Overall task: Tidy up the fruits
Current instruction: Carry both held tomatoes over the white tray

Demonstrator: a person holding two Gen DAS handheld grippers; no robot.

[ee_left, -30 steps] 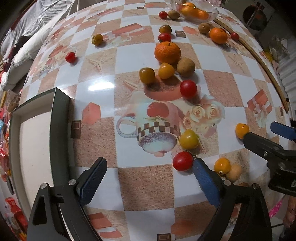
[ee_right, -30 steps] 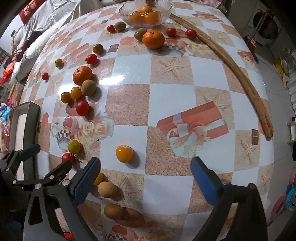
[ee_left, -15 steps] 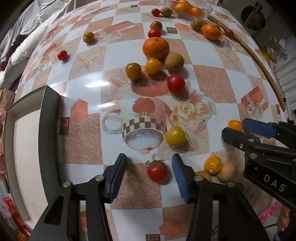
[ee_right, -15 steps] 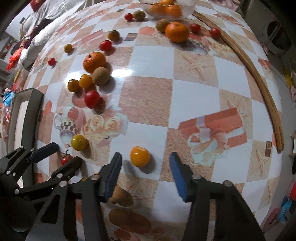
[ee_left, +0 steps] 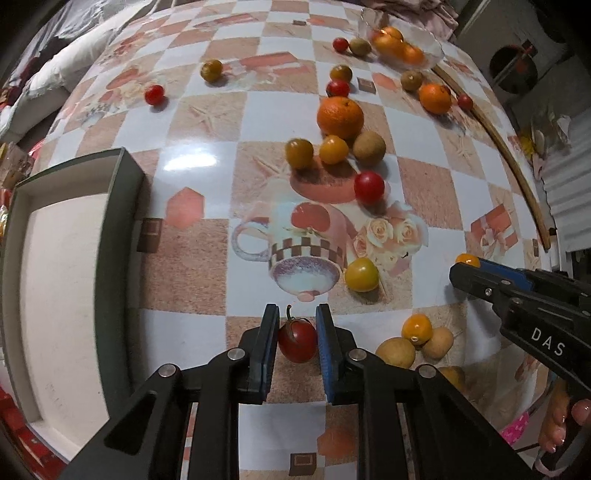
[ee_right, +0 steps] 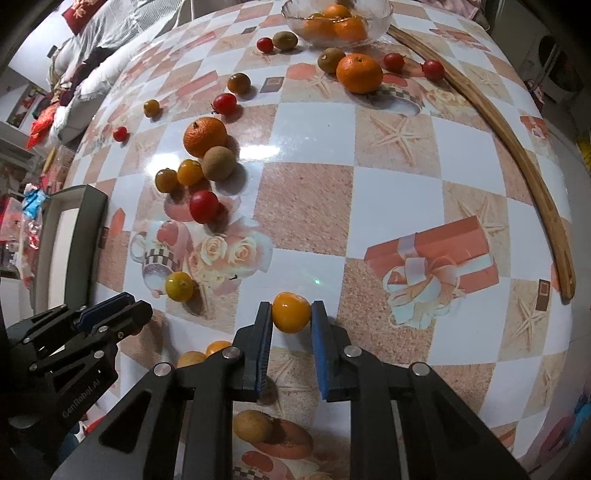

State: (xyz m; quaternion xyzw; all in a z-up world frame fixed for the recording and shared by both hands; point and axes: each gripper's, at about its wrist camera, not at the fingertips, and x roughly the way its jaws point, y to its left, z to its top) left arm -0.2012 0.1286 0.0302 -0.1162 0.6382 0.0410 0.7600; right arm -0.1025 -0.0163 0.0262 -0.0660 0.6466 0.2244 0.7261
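Observation:
My left gripper [ee_left: 297, 317] is shut on a red cherry tomato [ee_left: 297, 340] with a stem, low on the table. My right gripper [ee_right: 291, 314] is shut on a small orange tomato [ee_right: 291, 312] on the tablecloth; its side shows in the left wrist view [ee_left: 480, 275]. Loose fruit lies across the table: a big orange [ee_left: 340, 117], a kiwi [ee_left: 369, 148], a red tomato [ee_left: 369, 187], a yellow tomato [ee_left: 361, 274]. A glass bowl [ee_right: 380, 14] at the far edge holds oranges.
A dark-rimmed box [ee_left: 122, 236] with a pale inside lies at the left. A curved wooden strip [ee_right: 517, 147] runs along the right edge. Several brown and orange fruits [ee_left: 413, 341] sit between my grippers. The left gripper shows in the right wrist view [ee_right: 110, 314].
Both grippers closed from wide open. The left came down onto the red cherry tomato, the right onto the small orange tomato.

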